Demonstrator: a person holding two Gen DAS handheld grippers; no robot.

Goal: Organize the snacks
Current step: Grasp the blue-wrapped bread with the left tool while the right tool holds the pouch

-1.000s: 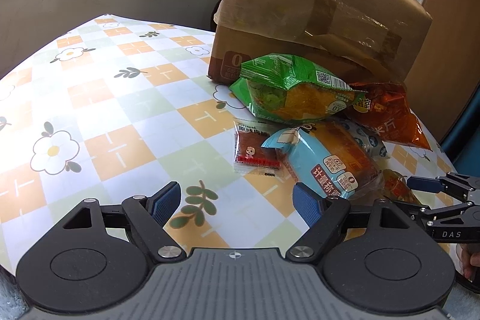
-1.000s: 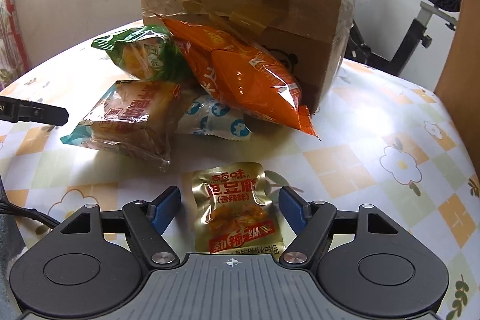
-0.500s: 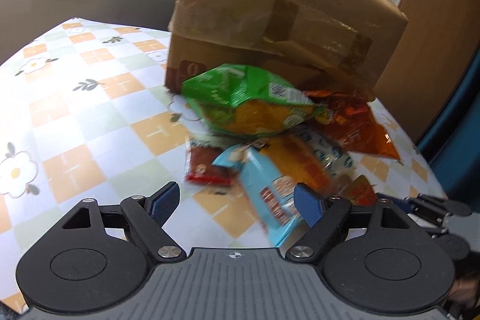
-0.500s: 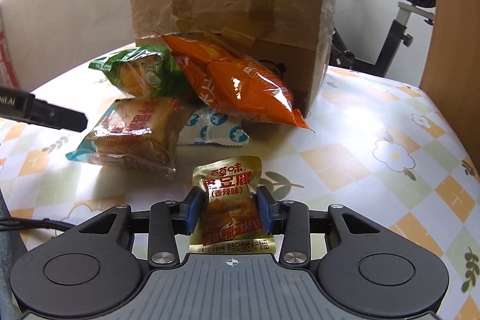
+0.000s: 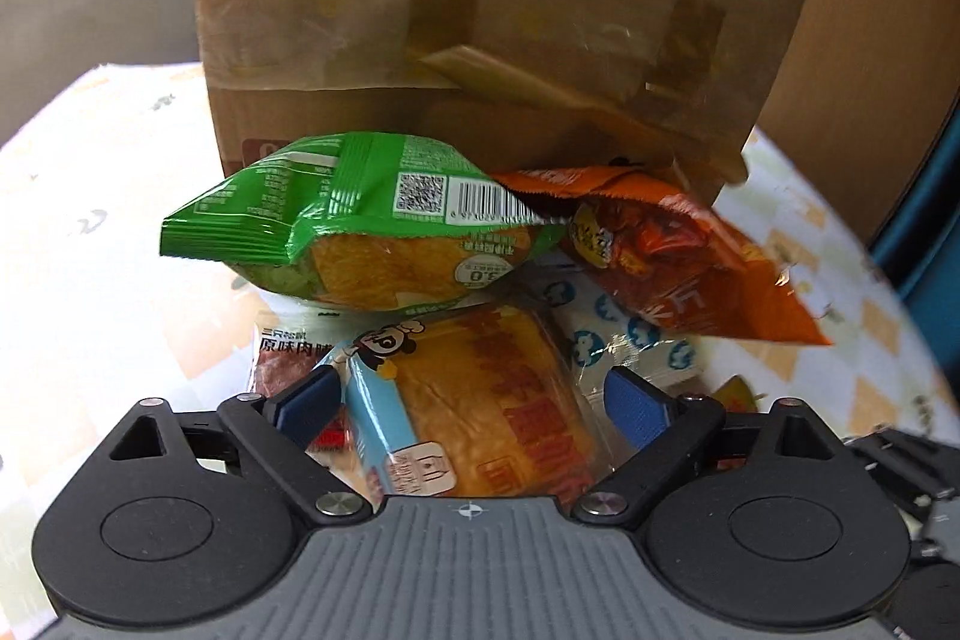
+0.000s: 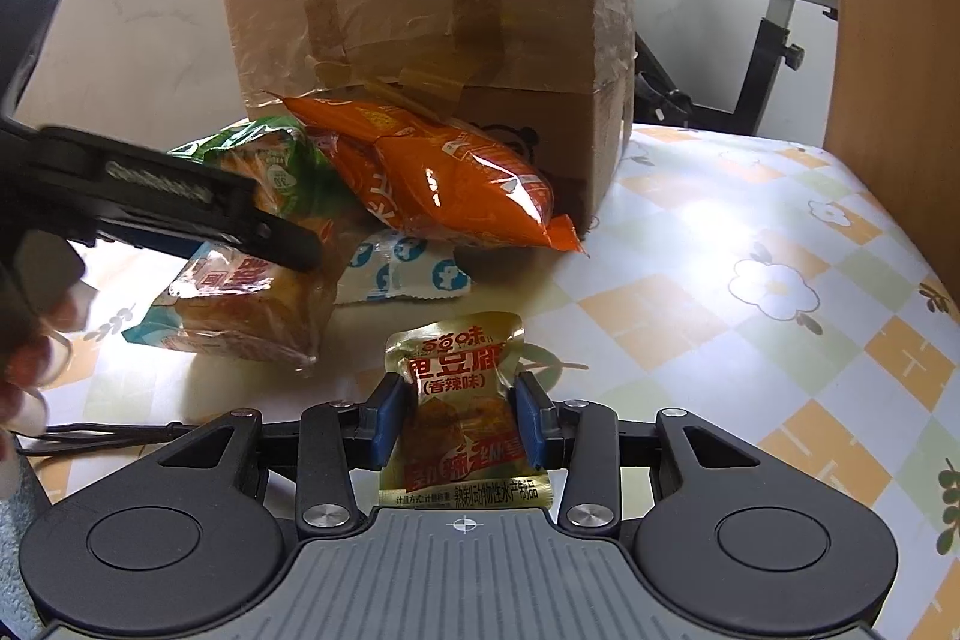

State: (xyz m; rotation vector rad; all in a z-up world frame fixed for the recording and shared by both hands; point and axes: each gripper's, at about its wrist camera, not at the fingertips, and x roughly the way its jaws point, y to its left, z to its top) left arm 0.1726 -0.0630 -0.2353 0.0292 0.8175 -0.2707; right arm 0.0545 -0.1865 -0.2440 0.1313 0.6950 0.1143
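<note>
At the bottom centre of the right wrist view, the right gripper (image 6: 461,415) is clamped on a gold snack pouch (image 6: 459,400), its blue pads pressing both sides of it just above the checked tablecloth (image 6: 750,340). In the left wrist view, the left gripper (image 5: 474,403) is opening its jaws wide around a blue-edged cake packet (image 5: 480,400), the pads clear of it. Above that in the frame lie a green bag (image 5: 360,220), an orange bag (image 5: 678,250) and a white-and-blue sachet (image 5: 630,340), heaped against a taped cardboard box (image 5: 480,28). A red packet (image 5: 282,358) peeks out at lower left.
</note>
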